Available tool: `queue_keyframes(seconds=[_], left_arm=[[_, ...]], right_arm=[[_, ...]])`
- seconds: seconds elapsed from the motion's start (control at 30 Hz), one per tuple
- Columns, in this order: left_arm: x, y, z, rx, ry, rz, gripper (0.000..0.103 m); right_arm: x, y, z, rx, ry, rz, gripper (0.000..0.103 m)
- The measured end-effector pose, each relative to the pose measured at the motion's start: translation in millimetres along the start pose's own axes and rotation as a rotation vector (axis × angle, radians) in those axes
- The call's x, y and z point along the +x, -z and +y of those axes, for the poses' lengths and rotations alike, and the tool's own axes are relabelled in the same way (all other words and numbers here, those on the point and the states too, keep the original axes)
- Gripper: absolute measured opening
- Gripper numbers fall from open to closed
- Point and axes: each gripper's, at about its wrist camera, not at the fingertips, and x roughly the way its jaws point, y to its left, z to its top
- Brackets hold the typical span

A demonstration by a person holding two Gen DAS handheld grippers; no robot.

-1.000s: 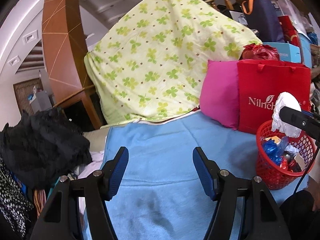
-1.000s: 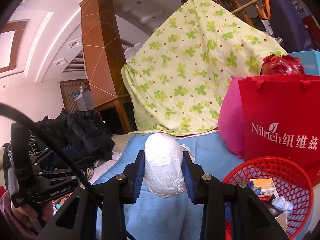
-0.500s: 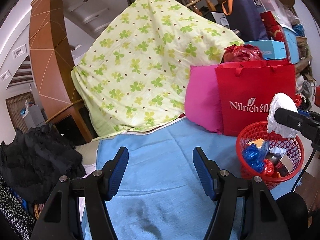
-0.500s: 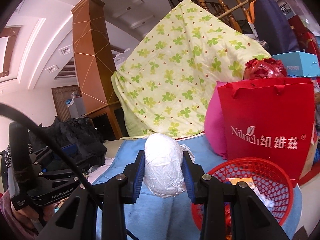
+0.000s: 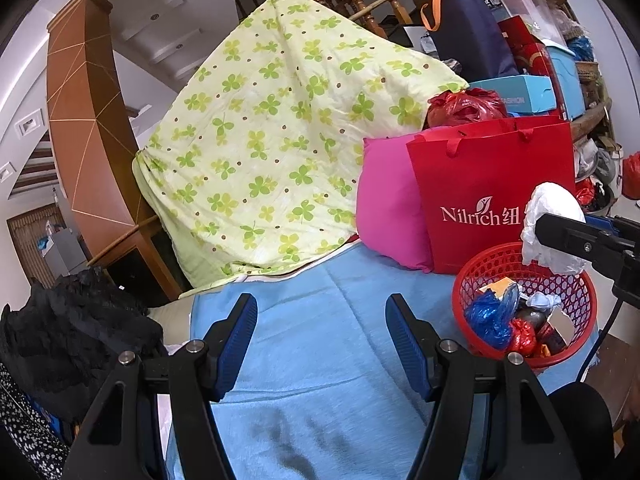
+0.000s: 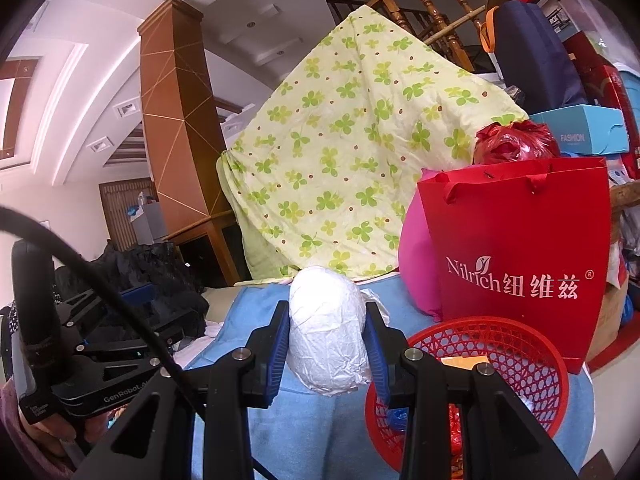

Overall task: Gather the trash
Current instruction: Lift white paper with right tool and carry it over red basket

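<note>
We see a crumpled white wad of plastic or paper (image 6: pixel 326 334), rounded on top and creased all over, pinched between the two blue pads of the right claw (image 6: pixel 326 344), which is closed on its sides. In the left wrist view the same wad (image 5: pixel 550 228) hangs above the far rim of the red mesh basket (image 5: pixel 480 268). We find that basket just to the right of the claw in the right wrist view, partly filled with blue, red and white scraps. It sits on a light blue towel (image 5: pixel 320 320), right in front of a red paper bag (image 6: pixel 520 240). Our left claw (image 5: pixel 322 332) hovers over the towel with its jaws spread wide and nothing between them.
</note>
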Motion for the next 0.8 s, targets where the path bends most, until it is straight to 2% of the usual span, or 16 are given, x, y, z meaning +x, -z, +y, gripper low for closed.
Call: queue_keyframes(seconds=[0.4,0.8], left_arm=[[-3,-3,-14,0.036,0.015,-0.007,0.067],[1,1,-31,0.074,0.04,0.018,0.068]], right_arm=[[-7,-1,-11,0.015,0.005,-0.014,0.038],[-9,2,-21,0.039,0.016,-0.011,0.039]])
